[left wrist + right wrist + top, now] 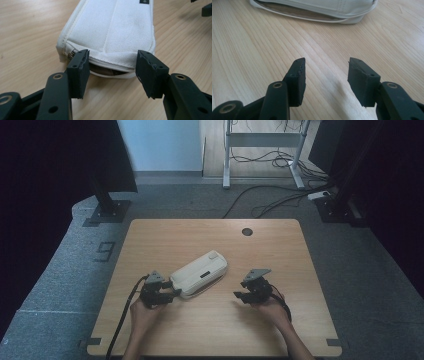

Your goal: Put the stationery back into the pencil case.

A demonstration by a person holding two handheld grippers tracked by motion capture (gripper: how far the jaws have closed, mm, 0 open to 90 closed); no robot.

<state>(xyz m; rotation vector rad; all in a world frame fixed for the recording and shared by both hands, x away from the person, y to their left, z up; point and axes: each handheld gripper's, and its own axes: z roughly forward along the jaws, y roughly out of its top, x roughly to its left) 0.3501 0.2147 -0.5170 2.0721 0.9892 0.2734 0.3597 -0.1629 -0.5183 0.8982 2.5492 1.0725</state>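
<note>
White zippered fabric pouch lying flat near the centre of the wooden table, its long axis running from about 8 o'clock to 2 o'clock in the high view. The left gripper sits at the pouch's 8 o'clock end. In the left gripper view its jaws stand apart on either side of that end, where the zipper gapes partly undone. The left fingertip lies close against the seam, but the pads do not press on the fabric. The right gripper rests well apart from the pouch, at about 4 o'clock from it. Its jaws are parted over bare wood with nothing between them, and the pouch's open edge lies beyond, at 12 o'clock in the right gripper view.
</note>
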